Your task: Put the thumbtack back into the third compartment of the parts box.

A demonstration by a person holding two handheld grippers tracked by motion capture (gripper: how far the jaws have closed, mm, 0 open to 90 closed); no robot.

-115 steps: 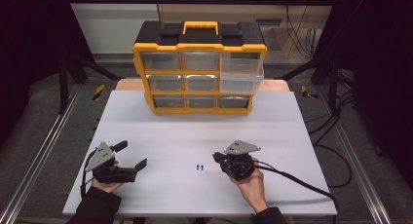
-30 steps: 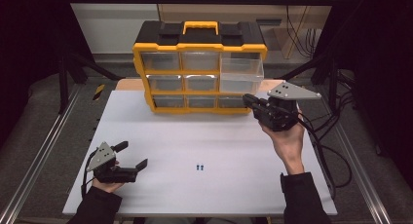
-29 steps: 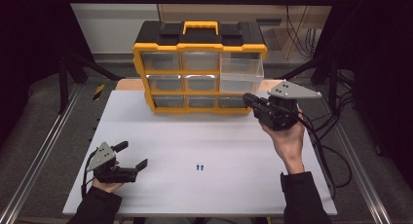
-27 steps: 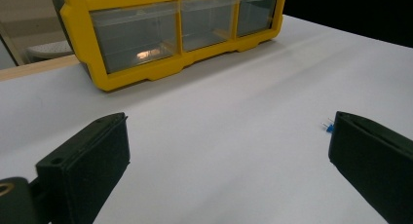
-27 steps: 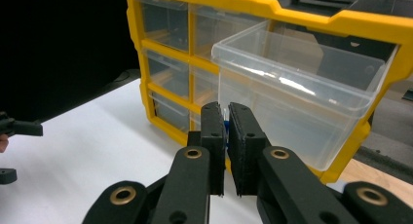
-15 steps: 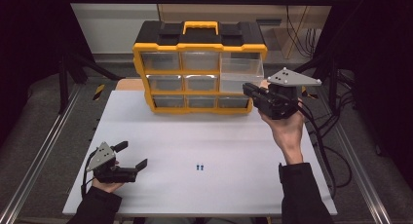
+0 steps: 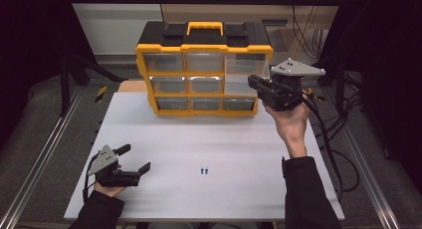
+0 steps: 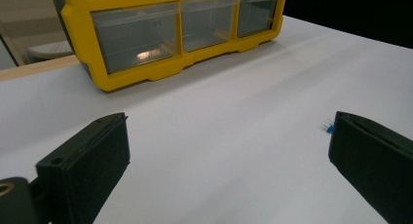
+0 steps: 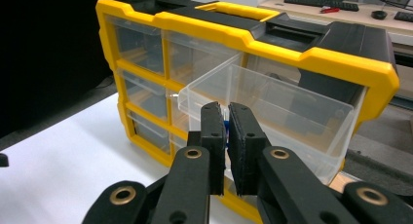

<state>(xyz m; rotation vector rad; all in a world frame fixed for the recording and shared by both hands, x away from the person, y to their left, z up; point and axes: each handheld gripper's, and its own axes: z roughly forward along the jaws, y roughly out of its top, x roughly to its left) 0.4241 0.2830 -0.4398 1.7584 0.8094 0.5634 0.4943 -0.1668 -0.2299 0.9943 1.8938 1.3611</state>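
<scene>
The right gripper sits at the right of centre in the high view, raised against the open drawer of the yellow and black parts organizer. In the right gripper view its jaws stand almost together, a narrow slit between them, and a small blue part is pinched in that slit just at the drawer's front wall. The drawer is the clear plastic one at the top right of the cabinet, pulled out well past the yellow frame; the other drawers sit flush.

The left gripper lies low at the lower left of the high view, on the white table, held by a hand. Its jaws are spread wide and nothing is between them. In the left gripper view the black pads stand at the lower corners of the frame, and a small blue piece peeks out beside the right one.

Two small blue parts lie together on the table in the lower middle of the high view, well apart from both grippers. Nothing stands between the right gripper and the drawer. Cables trail down the right edge of the table.

No writing or brand can be read on the organizer.
</scene>
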